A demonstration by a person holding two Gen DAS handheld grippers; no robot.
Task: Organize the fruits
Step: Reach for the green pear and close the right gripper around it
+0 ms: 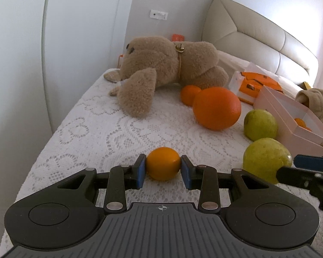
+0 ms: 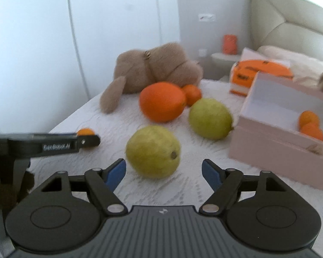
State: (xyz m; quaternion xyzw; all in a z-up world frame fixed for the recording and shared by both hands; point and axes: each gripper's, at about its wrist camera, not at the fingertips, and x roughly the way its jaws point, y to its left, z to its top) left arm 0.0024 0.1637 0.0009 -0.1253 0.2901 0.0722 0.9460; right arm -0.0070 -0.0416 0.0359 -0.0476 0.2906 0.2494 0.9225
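Down at the lower centre of the left wrist view, the left gripper (image 1: 163, 168) is clamped on a small orange (image 1: 163, 163): both blue pads press against its sides while the fruit sits on the white lace cover (image 1: 92, 133) of the bed. Toward the right edge of that frame, a blue pad of the right gripper (image 1: 312, 163) pokes in just beside a green pear (image 1: 266, 160).

Seen from the right wrist view, the right gripper (image 2: 163, 172) has its jaws apart, and the same green pear (image 2: 153, 151) lies just ahead of the tips, nearer the left pad, not pinched. A second pear (image 2: 210, 118) rests further up and to the right, close to the pink box (image 2: 269, 148) at the right edge. Two small oranges (image 2: 310, 124) sit inside that box. A big orange (image 2: 162, 101) lies at mid-frame, with another small orange (image 2: 191, 94) touching it from behind. Above them, a brown plush toy (image 2: 152, 73) sprawls on the cover. An orange-and-white package (image 2: 254, 73) stands behind the box in the upper right. At the left edge, the left gripper's finger reaches the small orange there, mostly hiding it.
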